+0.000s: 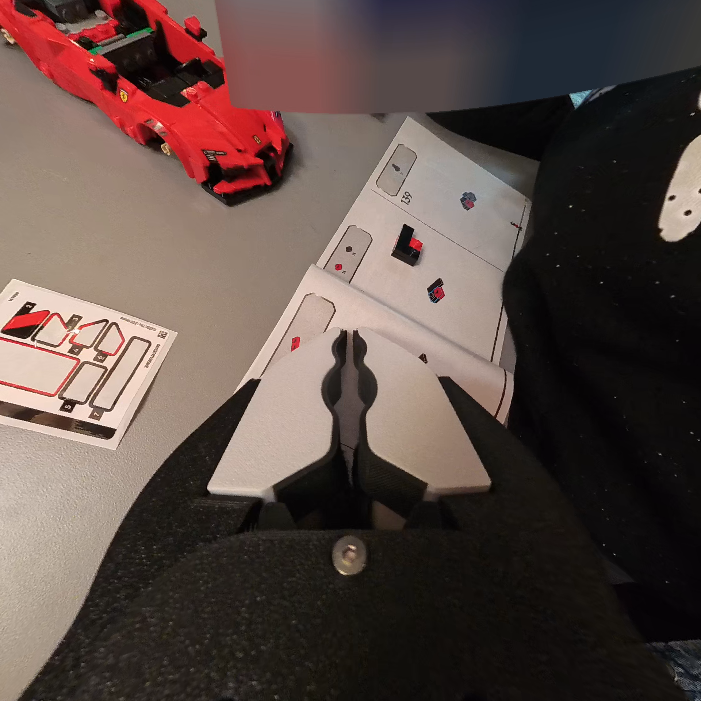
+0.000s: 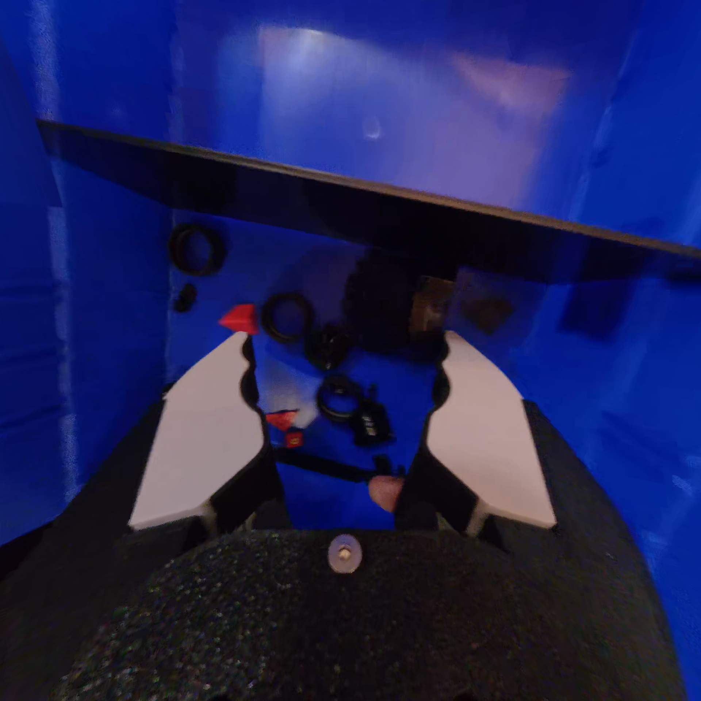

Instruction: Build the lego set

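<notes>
A red lego race car (image 1: 151,95) stands on the grey table at the upper left of the left wrist view. My left gripper (image 1: 349,335) is shut and empty, its tips resting over the open instruction booklet (image 1: 436,242). A small black and red lego assembly (image 1: 407,244) sits on the booklet page beyond the tips. In the right wrist view my right gripper (image 2: 345,341) is open and empty, reaching down into a blue bin (image 2: 113,341) over loose parts: black tyres (image 2: 289,318), a red slope piece (image 2: 239,318) and small black pieces (image 2: 370,423). The view is blurred.
A sticker sheet (image 1: 72,364) lies on the table at the left. A person in a black garment (image 1: 614,341) sits at the right edge. A black divider (image 2: 341,197) crosses the bin above the parts. About 50 cm separates my left fingertips from my right.
</notes>
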`<state>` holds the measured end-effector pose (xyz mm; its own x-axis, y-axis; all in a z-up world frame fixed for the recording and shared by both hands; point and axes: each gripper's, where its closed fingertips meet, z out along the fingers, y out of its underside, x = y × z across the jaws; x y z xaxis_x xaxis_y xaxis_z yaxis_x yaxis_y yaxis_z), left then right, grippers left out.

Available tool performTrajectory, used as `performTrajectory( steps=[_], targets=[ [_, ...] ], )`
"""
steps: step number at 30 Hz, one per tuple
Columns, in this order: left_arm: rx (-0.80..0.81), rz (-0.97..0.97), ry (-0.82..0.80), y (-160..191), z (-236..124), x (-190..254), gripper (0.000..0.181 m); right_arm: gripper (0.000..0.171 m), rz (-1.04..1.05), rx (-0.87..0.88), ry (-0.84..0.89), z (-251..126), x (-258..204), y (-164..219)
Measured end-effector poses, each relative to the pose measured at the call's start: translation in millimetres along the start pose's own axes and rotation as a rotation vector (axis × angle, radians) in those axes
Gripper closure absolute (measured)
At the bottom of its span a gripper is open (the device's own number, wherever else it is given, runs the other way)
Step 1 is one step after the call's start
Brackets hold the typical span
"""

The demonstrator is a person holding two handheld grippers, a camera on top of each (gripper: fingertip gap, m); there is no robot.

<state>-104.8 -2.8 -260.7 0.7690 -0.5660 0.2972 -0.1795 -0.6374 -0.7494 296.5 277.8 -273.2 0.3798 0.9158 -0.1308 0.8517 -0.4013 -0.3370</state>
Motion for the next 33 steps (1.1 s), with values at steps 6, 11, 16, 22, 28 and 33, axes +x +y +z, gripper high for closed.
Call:
performTrajectory(
  steps=[6, 11, 16, 22, 28, 33],
  targets=[
    [0.002, 0.024, -0.02, 0, 0, 0, 0.178, 0.121, -0.112, 0.136, -0.065, -31, -33, -3],
    [0.001, 0.004, -0.002, 0, 0, 0, 0.178, 0.123, 0.045, 0.088, 0.127, -41, 8, 26],
    [0.002, 0.012, -0.01, 0, 0, 0, 0.178, 0.123, 0.059, 0.04, 0.161, -50, 15, 39],
    [-0.001, 0.001, -0.003, 0, 0, 0, 0.178, 0.1, 0.144, -0.05, 0.18, -52, 16, 55],
    [-0.001, -0.007, 0.0, 0, 0, 0, 0.179, 0.11, 0.02, 0.051, 0.131, -43, -1, 22],
    [-0.002, -0.013, 0.005, 0, 0, -1, 0.179, 0.113, -0.073, 0.076, 0.025, -11, -31, -18]
  ],
)
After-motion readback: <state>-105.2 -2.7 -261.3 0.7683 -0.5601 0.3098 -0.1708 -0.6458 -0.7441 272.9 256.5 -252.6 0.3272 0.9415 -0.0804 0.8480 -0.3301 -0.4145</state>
